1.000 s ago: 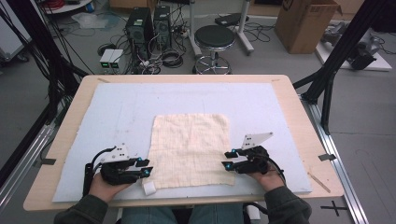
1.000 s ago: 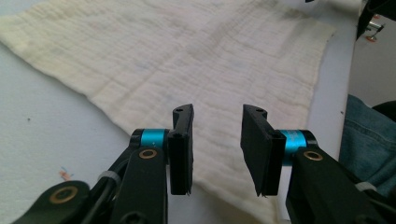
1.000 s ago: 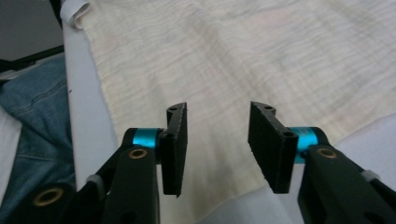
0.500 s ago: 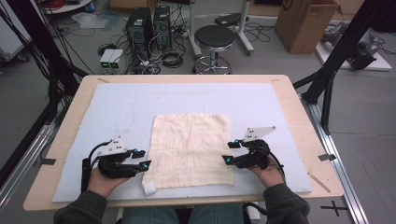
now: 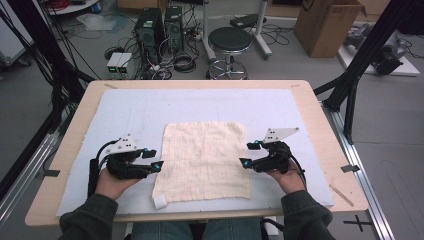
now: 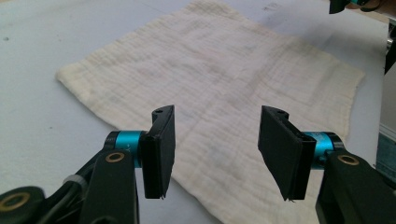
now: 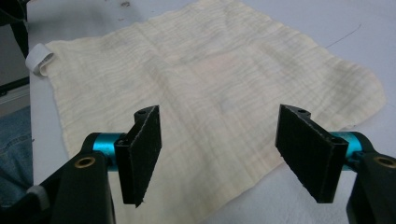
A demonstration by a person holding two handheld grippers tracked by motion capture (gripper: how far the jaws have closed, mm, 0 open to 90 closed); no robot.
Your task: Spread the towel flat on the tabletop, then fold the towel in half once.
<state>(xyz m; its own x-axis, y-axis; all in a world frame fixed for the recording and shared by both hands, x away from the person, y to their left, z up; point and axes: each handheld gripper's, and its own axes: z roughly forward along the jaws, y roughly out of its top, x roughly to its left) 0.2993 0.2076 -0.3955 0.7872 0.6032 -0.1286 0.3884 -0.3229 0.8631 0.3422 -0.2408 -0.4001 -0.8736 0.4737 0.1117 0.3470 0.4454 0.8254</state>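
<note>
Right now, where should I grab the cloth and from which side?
The cloth lies flat and spread, so probably pinch its two near corners, coming in low from each side edge: left claw at the tagged left corner, right claw at the right. Both claws are open, just opened.

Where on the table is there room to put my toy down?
The widest bare stretch is the blue mat beyond the far edge of the cloth. Bare strips also run along the mat's left and right edges, outside the left gripper and right gripper. It is crowded near the front, where both grippers flank the cloth.
</note>
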